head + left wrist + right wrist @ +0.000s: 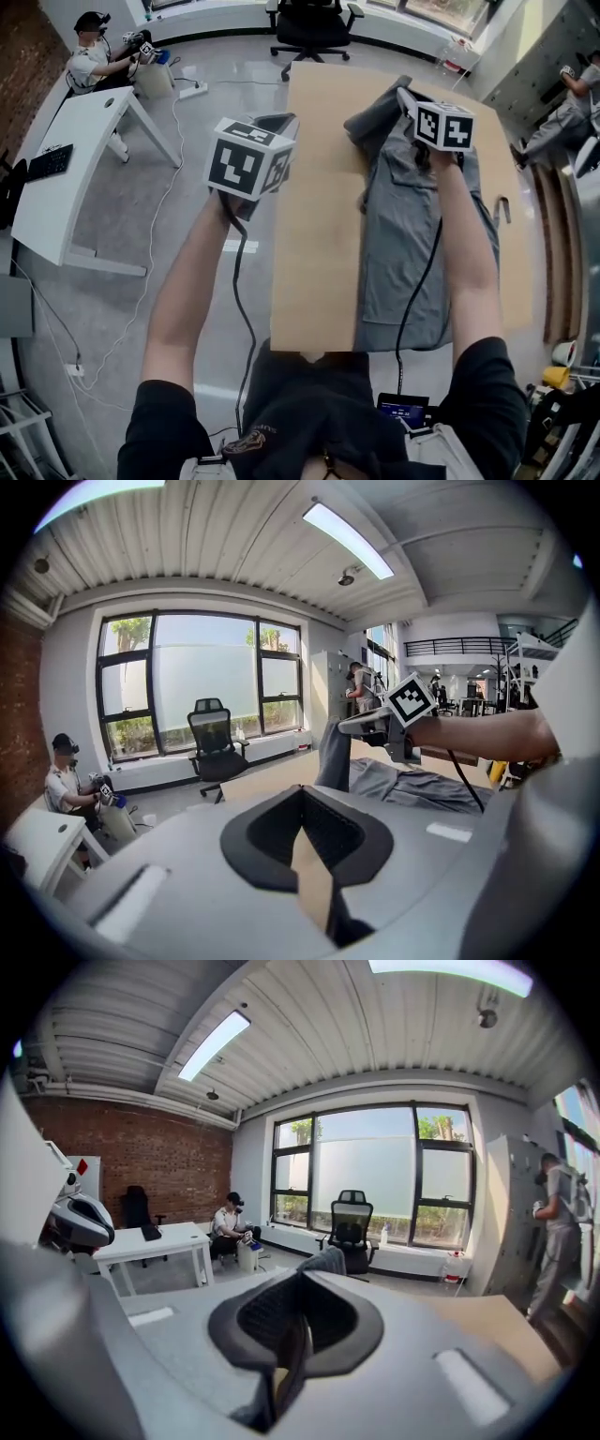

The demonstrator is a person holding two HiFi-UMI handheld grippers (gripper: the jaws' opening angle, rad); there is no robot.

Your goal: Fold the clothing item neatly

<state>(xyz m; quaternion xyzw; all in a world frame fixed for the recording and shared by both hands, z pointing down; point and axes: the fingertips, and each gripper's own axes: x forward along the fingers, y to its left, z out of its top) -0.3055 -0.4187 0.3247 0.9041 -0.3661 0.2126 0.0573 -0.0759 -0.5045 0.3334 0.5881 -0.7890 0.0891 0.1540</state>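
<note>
Grey garment (403,253) lies lengthwise on the right half of the brown table (314,234) in the head view, with its far end bunched up under the right gripper (405,98). The left gripper (277,122) is held over the table's left edge, well apart from the cloth. An office chair (314,28) stands beyond the table's far end.

In the left gripper view, this gripper's jaws are pressed together with nothing between them (only the tan of the table shows through the notch beyond them). Across the table, the right gripper is raised, and a fold of the garment hangs from its tip while the rest of the cloth lies rumpled on the tabletop.

In the right gripper view the jaws are closed, and a hump of the grey cloth rises just past their tips, so the gripper is clamped on the garment's far end. The table's bare surface shows at lower right, and the chair stands by the windows.
</note>
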